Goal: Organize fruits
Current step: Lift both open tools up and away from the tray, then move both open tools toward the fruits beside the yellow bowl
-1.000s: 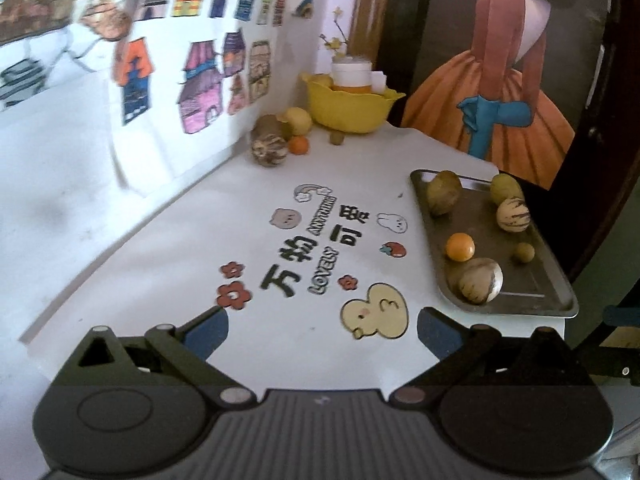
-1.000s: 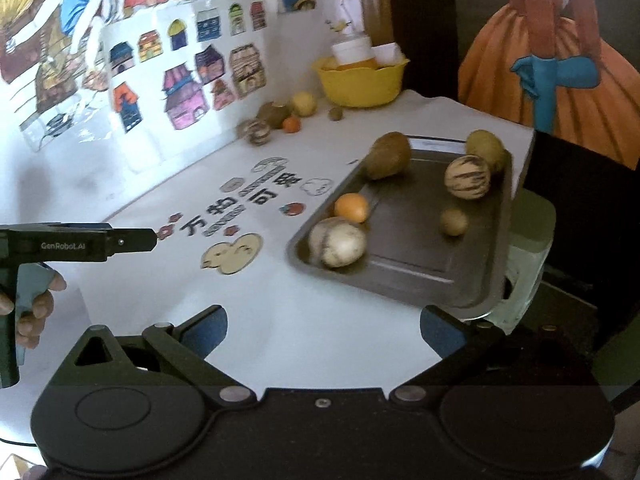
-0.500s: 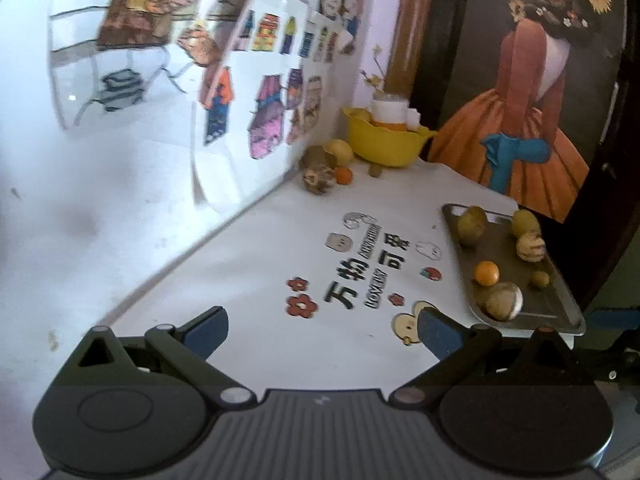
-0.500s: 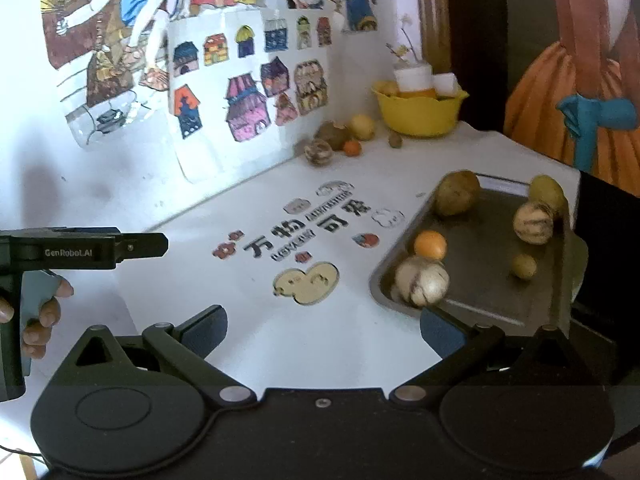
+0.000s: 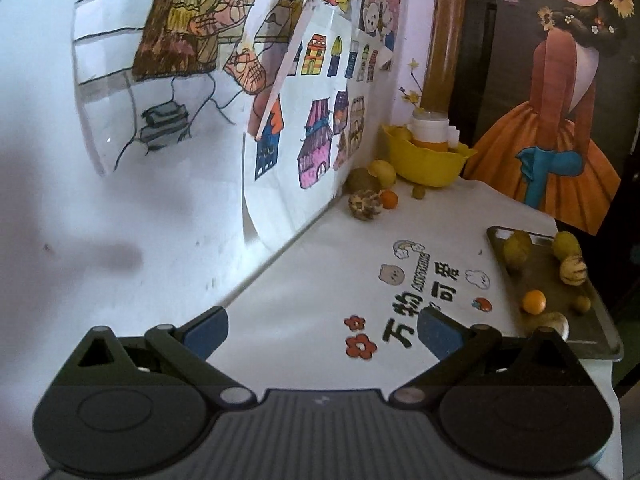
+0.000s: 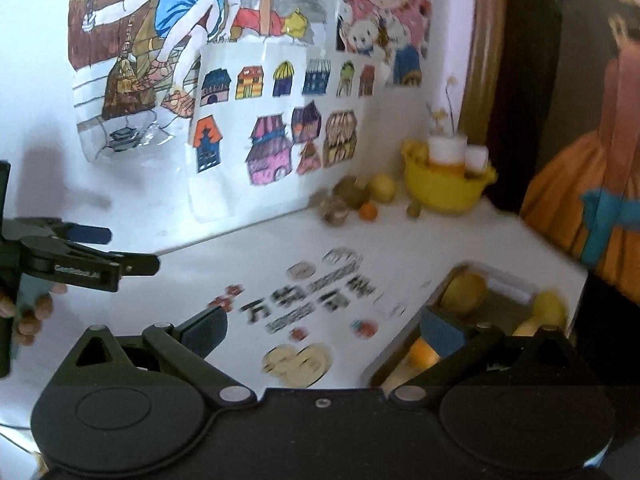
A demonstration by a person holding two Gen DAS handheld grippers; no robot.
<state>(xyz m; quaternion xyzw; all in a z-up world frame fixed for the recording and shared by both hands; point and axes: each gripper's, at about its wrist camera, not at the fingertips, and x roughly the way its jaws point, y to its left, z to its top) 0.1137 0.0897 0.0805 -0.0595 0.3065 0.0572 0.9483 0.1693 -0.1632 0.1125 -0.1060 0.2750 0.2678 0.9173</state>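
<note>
A dark metal tray (image 5: 600, 322) at the table's right edge holds several fruits: a small orange (image 5: 534, 302), a striped melon (image 5: 573, 271), yellow-green fruits and a pale round one. More fruits lie at the far wall: a netted melon (image 5: 364, 205), a small orange (image 5: 389, 199), a lemon (image 5: 382, 170). My left gripper (image 5: 320, 330) is open and empty, raised over the table's near left. My right gripper (image 6: 324, 330) is open and empty above the table, its right finger over the tray (image 6: 504, 300). The left gripper (image 6: 120, 268) also shows in the blurred right wrist view.
A yellow bowl (image 5: 428, 160) with a white and orange jar stands in the far corner. Drawings hang on the wall on the left (image 5: 312, 128). The white table (image 5: 320, 272) carries printed stickers. A dark panel with a painted girl stands on the right.
Both grippers have risen and pulled back and tilted toward the wall. The tray has slid lower and to the right in both views. Nothing was grasped.
</note>
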